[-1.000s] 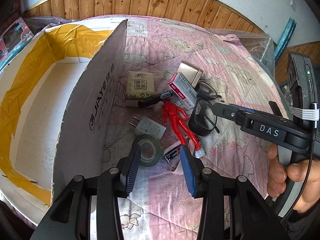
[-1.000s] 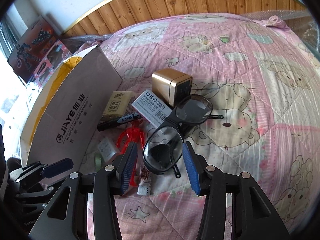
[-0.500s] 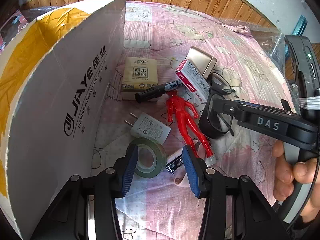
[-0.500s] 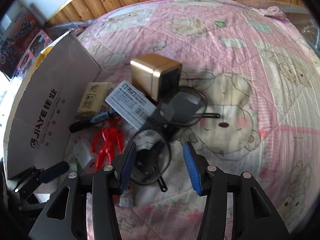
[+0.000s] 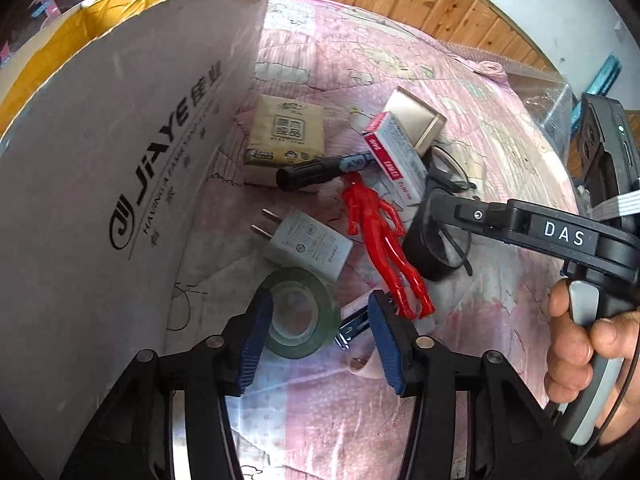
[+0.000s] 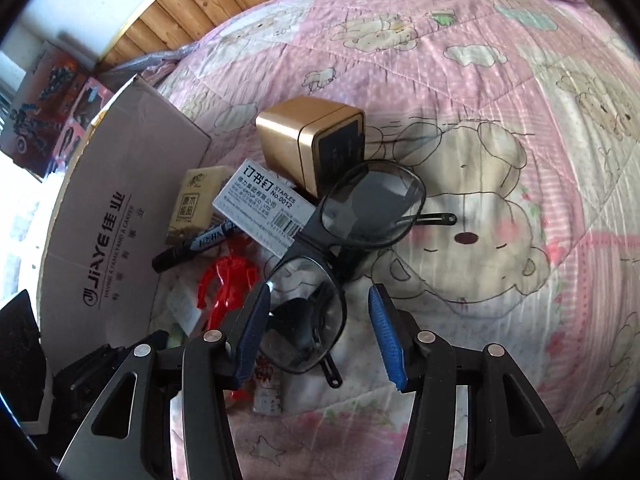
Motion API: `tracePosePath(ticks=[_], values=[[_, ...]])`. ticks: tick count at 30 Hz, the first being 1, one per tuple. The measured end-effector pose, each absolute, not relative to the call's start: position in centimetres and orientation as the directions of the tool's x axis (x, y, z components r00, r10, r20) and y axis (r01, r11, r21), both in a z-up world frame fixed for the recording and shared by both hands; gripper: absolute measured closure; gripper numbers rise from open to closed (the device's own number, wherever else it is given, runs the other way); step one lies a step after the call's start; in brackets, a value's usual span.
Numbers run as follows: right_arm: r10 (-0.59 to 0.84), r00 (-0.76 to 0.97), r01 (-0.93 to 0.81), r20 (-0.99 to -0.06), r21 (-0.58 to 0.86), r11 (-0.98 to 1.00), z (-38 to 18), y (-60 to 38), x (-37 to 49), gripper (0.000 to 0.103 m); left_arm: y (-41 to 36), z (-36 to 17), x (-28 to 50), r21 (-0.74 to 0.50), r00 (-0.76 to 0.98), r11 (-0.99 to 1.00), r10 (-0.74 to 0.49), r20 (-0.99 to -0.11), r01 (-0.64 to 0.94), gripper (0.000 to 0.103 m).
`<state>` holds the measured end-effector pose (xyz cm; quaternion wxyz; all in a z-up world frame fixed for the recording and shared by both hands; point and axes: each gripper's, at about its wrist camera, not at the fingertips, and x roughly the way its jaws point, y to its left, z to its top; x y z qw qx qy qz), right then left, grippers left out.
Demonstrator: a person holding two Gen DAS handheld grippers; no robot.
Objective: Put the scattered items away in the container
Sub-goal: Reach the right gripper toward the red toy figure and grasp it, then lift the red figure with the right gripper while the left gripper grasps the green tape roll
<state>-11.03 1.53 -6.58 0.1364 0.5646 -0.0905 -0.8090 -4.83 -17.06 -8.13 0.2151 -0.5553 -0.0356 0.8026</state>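
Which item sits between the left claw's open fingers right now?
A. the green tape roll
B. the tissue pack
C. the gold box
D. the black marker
A. In the left wrist view the green tape roll lies on the quilt between the open fingers of the left claw, not yet gripped; the other three things lie farther off, past the red figure.

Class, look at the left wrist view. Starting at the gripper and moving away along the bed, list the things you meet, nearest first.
Green tape roll → white plug adapter → black marker → tissue pack → gold box.
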Motion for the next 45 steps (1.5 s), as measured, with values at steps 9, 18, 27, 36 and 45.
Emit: tracePosePath(ticks=[9, 18, 27, 36, 45], values=[[-0.314, -0.372, 0.089, -0.873, 0.303, -0.949, -5.7, 3.8, -10.5, 0.051, -17.4, -6.9, -3.5, -0.208, -0.349, -0.918, 0.327, -0.878, -0.338, 0.046], [-0.197, -0.366, 0.071, -0.910, 0.183, -0.980, -6.4, 3.5, -11.3, 0.050, -16.9, -8.1, -4.2, -0.216, -0.359, -0.891, 0.369, -0.857, -0.400, 0.068], [-0.550, -0.354, 0.178, -0.757, 0.522, -0.834, -3.5, 3.3, -7.4, 0.049, -19.5, -7.8, -4.9, -0.251, -0.411, -0.920, 0.362, -0.837, -0.300, 0.061], [-0.495, -0.279, 0.361, -0.823, 0.388, -0.848, -6.9, -5.7, -8.2, 0.050, -20.7, -8.1, -4.5, -0.221, -0.433, -0.935, 0.327, -0.840, -0.277, 0.061], [-0.389, -0.342, 0.324, -0.856, 0.281, -0.903, -8.7, -6.1, -9.2, 0.059, -21.1, -9.5, -4.2, -0.267, -0.407, -0.921, 0.367, -0.836, -0.282, 0.064]])
